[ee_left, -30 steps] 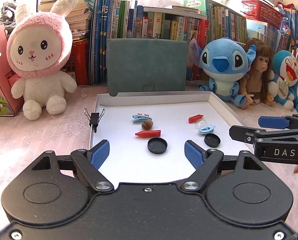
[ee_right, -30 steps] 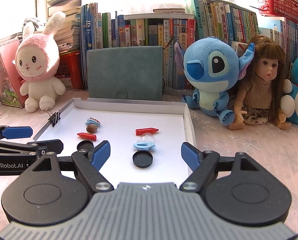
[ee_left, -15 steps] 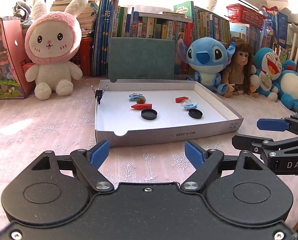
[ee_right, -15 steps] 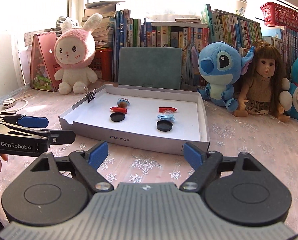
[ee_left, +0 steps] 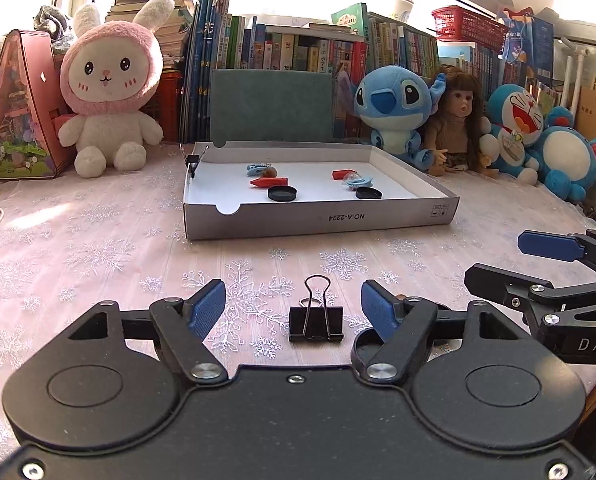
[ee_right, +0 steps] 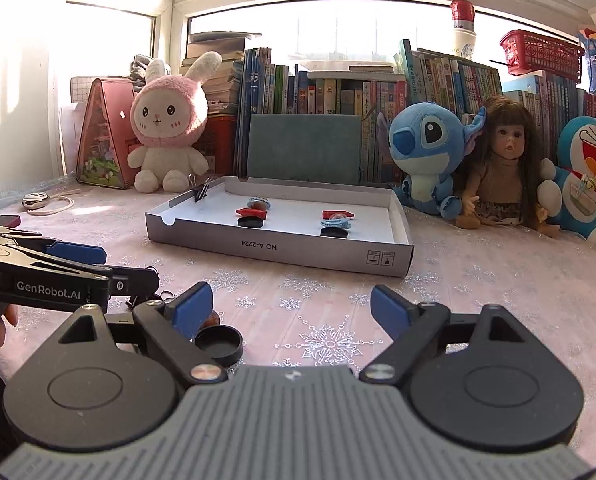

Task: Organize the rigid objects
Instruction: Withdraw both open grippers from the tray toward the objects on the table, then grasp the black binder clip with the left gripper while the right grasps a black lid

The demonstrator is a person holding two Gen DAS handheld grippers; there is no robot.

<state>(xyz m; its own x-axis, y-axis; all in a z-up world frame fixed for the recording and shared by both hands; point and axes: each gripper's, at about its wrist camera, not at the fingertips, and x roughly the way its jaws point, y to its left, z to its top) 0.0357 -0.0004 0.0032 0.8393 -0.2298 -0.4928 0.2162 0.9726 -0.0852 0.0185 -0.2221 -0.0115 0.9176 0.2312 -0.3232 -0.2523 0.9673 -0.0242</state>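
place: likely child's room | cues: plush toys (ee_left: 111, 88), doll (ee_right: 502, 160), bookshelf (ee_right: 338, 92)

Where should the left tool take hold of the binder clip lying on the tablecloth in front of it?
Take the binder clip by its black body, not the wire loops. It lies on the tablecloth between the pads of the left tool, loops pointing away toward the box. The jaws, which have just been closing, already straddle its short ends without touching, so probably come straight down and squeeze those.

Bare tablecloth (ee_right: 478, 280) lies open before the box (ee_right: 298, 246), whose low walls bar a level approach
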